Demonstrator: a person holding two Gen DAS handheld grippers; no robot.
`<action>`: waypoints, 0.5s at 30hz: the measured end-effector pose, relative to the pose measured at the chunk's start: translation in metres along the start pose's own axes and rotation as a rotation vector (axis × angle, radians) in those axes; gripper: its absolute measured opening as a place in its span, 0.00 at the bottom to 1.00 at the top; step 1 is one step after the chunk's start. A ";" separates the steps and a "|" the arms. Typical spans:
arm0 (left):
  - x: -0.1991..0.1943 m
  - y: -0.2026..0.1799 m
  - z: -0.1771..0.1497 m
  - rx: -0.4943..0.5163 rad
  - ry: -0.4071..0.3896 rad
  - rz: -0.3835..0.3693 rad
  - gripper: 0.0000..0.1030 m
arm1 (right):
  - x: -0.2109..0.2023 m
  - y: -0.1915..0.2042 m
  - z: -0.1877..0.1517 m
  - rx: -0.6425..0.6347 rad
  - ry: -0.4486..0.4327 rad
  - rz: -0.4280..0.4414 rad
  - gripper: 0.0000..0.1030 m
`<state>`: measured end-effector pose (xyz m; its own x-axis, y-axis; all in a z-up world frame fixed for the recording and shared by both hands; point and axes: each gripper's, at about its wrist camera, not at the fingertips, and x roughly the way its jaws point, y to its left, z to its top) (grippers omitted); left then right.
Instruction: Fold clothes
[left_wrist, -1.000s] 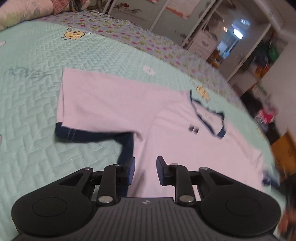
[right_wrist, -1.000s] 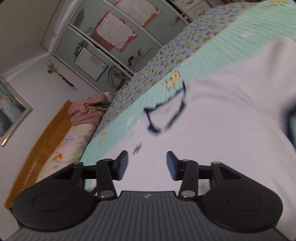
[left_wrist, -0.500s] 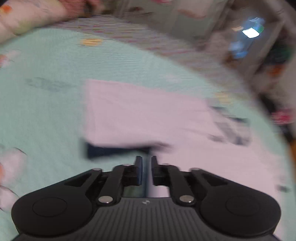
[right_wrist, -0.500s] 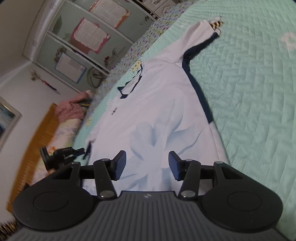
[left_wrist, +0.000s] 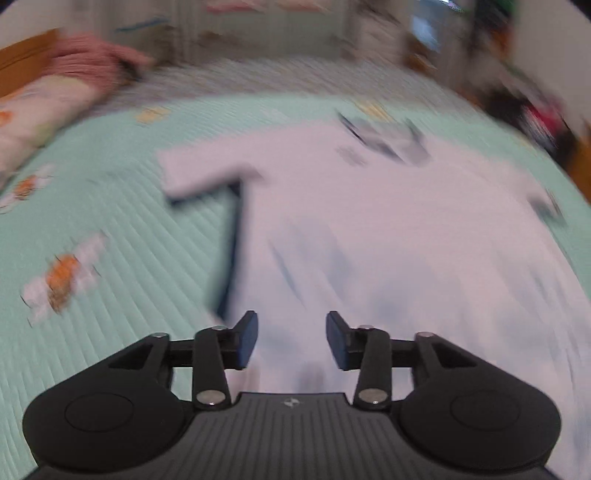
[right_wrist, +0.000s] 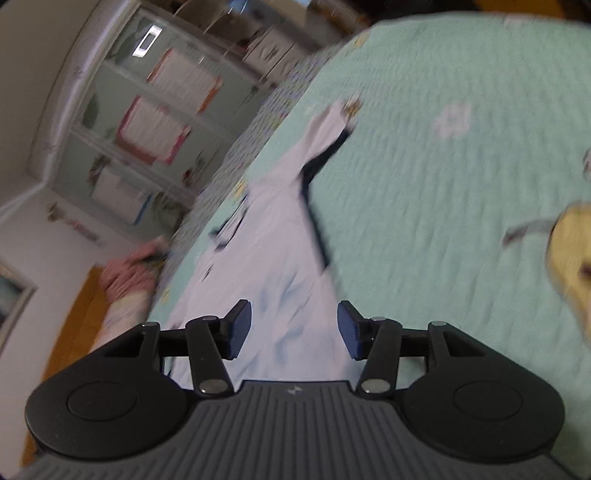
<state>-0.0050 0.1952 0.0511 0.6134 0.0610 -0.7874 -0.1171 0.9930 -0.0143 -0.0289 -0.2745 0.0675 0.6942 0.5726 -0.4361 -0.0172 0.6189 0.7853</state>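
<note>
The white shirt (left_wrist: 388, 229) with navy trim lies spread flat on my mint quilt (left_wrist: 122, 266). My left gripper (left_wrist: 291, 339) hangs over its hem, jaws opening, nothing between; my right gripper (right_wrist: 294, 328) stands parted, empty.

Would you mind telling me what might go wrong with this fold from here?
1. The left gripper is opening above the white T-shirt with navy trim, holding nothing; it may pinch only one layer.
2. The right gripper, also empty, sits near the shirt's edge and may catch the mint-green quilted bedspread too.
</note>
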 end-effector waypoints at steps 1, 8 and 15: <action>0.004 -0.001 -0.016 0.012 0.022 0.009 0.46 | 0.004 0.001 -0.007 -0.008 0.042 0.027 0.52; -0.017 0.020 -0.066 -0.116 -0.019 0.119 0.51 | 0.018 -0.006 -0.053 -0.125 0.237 -0.073 0.37; -0.043 -0.016 -0.096 -0.051 -0.072 0.065 0.70 | 0.020 0.007 -0.069 -0.176 0.275 -0.005 0.46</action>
<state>-0.1048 0.1671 0.0259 0.6577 0.1342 -0.7412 -0.1974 0.9803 0.0024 -0.0649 -0.2219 0.0341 0.4747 0.6782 -0.5609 -0.1550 0.6918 0.7053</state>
